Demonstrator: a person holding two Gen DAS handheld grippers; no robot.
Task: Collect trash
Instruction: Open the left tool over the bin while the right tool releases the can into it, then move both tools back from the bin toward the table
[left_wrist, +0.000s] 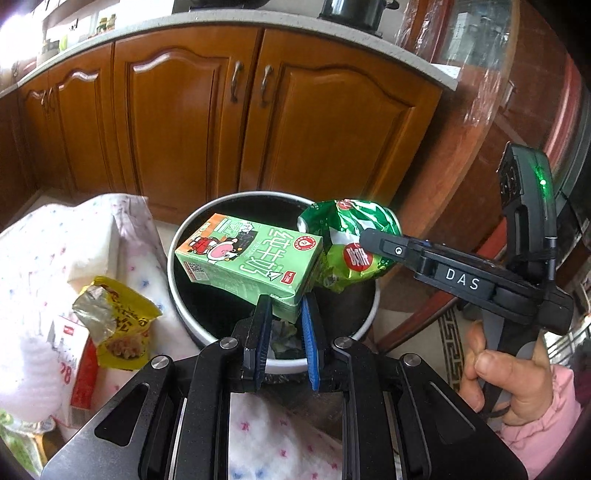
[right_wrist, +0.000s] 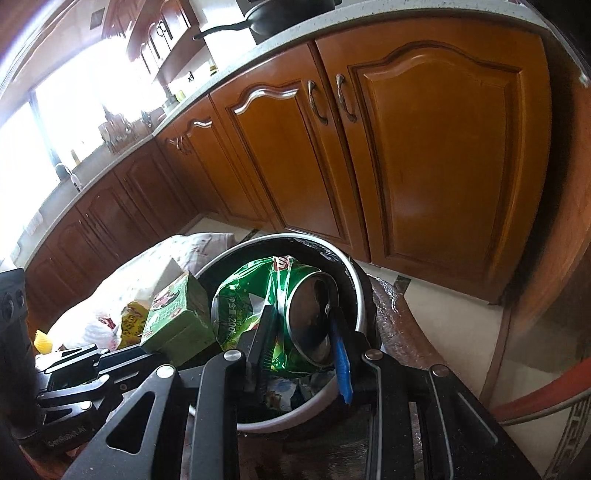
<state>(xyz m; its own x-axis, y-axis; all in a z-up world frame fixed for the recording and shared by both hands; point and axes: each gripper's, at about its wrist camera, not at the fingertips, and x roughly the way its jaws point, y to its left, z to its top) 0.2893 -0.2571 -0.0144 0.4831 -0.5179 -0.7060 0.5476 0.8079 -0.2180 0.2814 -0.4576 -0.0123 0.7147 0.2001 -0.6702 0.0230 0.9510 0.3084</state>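
Note:
My left gripper (left_wrist: 286, 301) is shut on a green milk carton (left_wrist: 247, 258) and holds it over the open round trash bin (left_wrist: 369, 317). My right gripper (right_wrist: 301, 314) is shut on a crushed green can (right_wrist: 273, 306) and holds it over the same bin (right_wrist: 354, 280). In the left wrist view the right gripper (left_wrist: 369, 236) comes in from the right with the can (left_wrist: 347, 240) beside the carton. The carton also shows in the right wrist view (right_wrist: 177, 317). Some crumpled trash (right_wrist: 284, 395) lies inside the bin.
A yellow snack bag (left_wrist: 118, 325) and a red-and-white packet (left_wrist: 74, 369) lie on the white dotted cloth (left_wrist: 55, 251) left of the bin. Brown cabinet doors (left_wrist: 207, 122) stand behind. A round wooden table edge (right_wrist: 402, 325) runs at the right.

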